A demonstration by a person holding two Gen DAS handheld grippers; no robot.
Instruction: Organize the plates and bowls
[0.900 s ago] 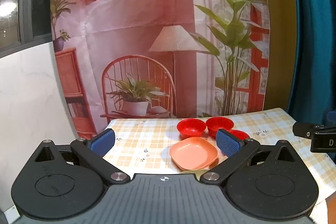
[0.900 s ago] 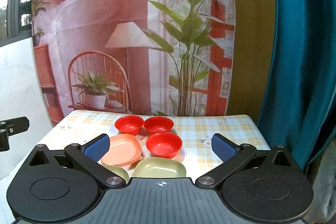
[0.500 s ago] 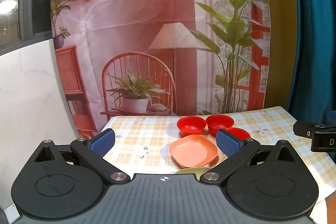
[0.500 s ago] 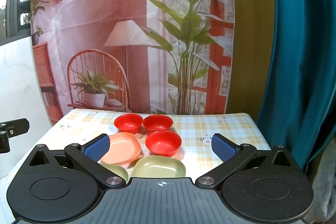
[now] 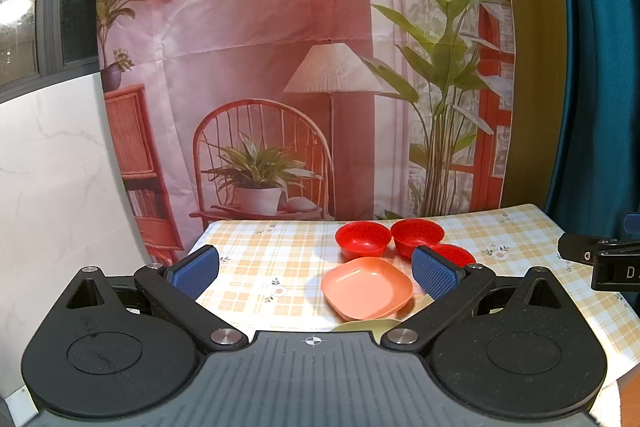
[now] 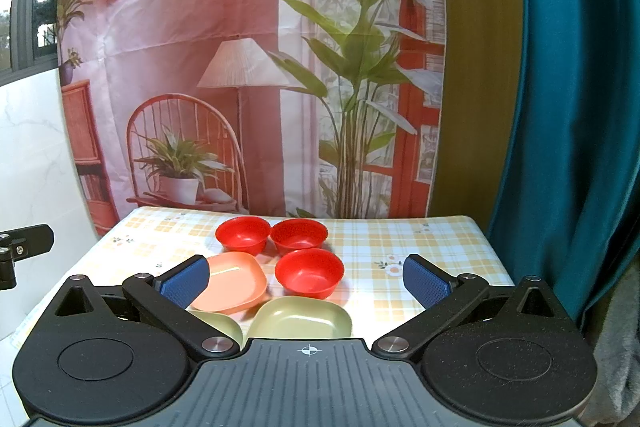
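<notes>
In the left wrist view, I see my left gripper (image 5: 315, 269) with fingers spread wide and holding nothing above the checked tablecloth (image 5: 256, 267), the orange plate (image 5: 366, 287) just ahead and three red bowls (image 5: 363, 237) clustered behind it, all framed much as half a second ago. In the right wrist view, my right gripper (image 6: 306, 277) also hangs with fingers apart and empty, the dishes having slid slightly lower in frame, with two green plates (image 6: 302, 317) nearest me.
</notes>
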